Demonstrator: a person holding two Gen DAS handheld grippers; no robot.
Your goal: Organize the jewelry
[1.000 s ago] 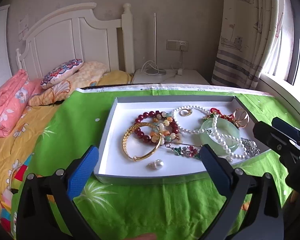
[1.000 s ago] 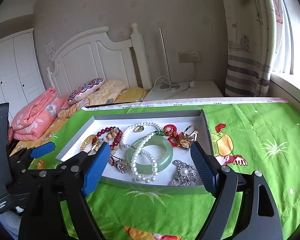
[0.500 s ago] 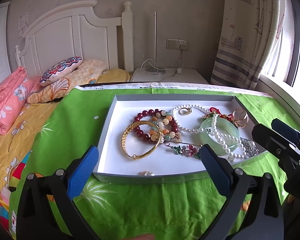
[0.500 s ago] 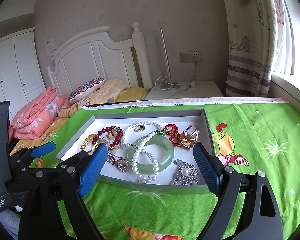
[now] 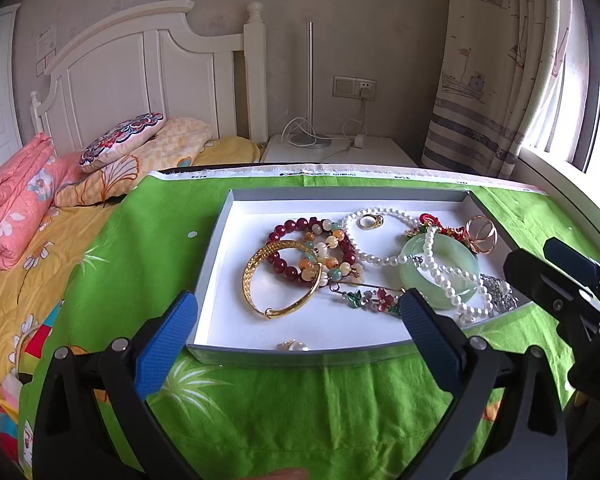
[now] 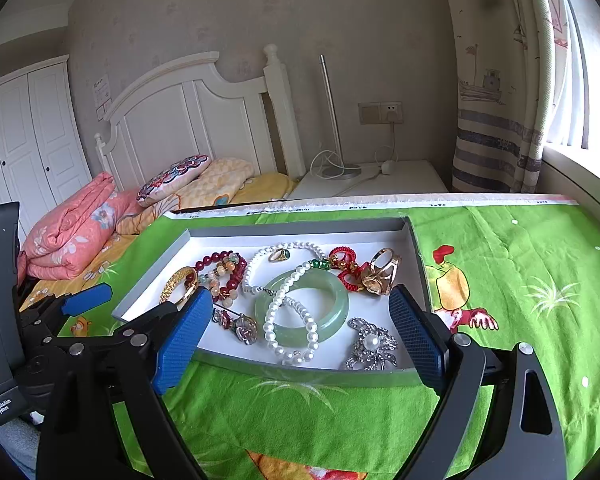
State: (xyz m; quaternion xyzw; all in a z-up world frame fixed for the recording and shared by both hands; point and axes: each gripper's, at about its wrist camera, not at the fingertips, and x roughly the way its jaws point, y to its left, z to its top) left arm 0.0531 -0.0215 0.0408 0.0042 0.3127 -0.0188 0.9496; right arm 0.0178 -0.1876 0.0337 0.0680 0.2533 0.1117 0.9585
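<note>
Green cloth: patterned, spread over the table; tray sits on it, bed beyond the far edge.
Tray: shallow grey box with white floor; all jewelry in view lies inside it, none on the cloth.
Jade bangle: right half of tray, flat; pearl strand is draped over and through it.
Gold bangle: left of centre, overlapping the red bead bracelet and a pastel bead bracelet.
Small pieces: gold ring inside the pearl loop; red knotted cord touching a gold scarf ring at the far right; silver pearl brooch near the front right corner; flower pin mid-front; lone pearl piece against the front wall.
Left gripper: jaws wide apart, holding nothing, hovering at the tray's front edge.
Right gripper: jaws wide apart, holding nothing, also at the front edge, over the jade side.
Progress (judgement): pieces are gathered in one tray but tangled and overlapping. This fits either a pile awaiting sorting or items already collected into the tray; cannot tell which.
</note>
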